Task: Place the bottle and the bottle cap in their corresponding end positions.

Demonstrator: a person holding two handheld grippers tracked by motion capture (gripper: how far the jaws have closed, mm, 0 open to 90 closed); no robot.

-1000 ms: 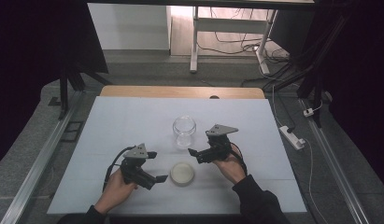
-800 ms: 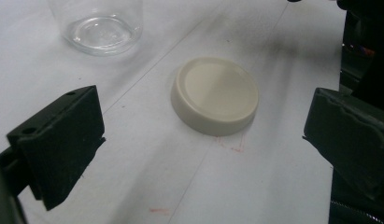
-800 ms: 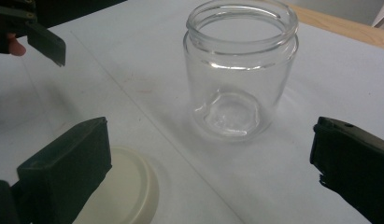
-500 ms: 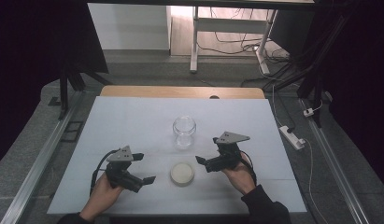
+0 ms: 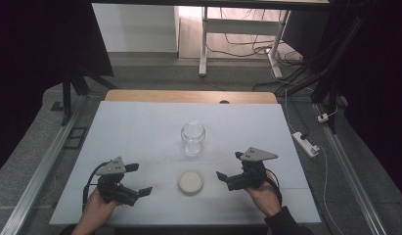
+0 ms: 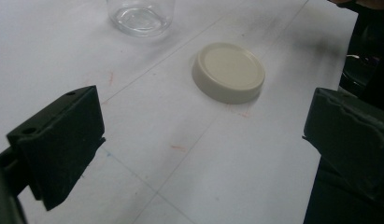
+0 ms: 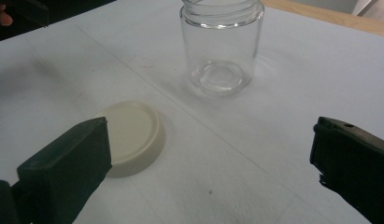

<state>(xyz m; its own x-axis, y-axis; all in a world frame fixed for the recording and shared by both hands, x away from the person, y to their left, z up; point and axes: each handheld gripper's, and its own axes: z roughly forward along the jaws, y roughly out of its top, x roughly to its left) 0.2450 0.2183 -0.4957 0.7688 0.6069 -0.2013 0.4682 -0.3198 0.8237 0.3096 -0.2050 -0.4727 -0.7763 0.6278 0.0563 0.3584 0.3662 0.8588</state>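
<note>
The cream lid (image 5: 190,181) lies flat on the white table (image 5: 140,127) near the front edge, between the left gripper (image 5: 137,180) and the right gripper (image 5: 229,169), touching neither. Both grippers have their jaws spread wide and hold nothing. The clear glass jar (image 5: 193,138) stands upright just beyond the lid; in the left gripper view its top is cut off, and its glass is faint against the table.
</note>
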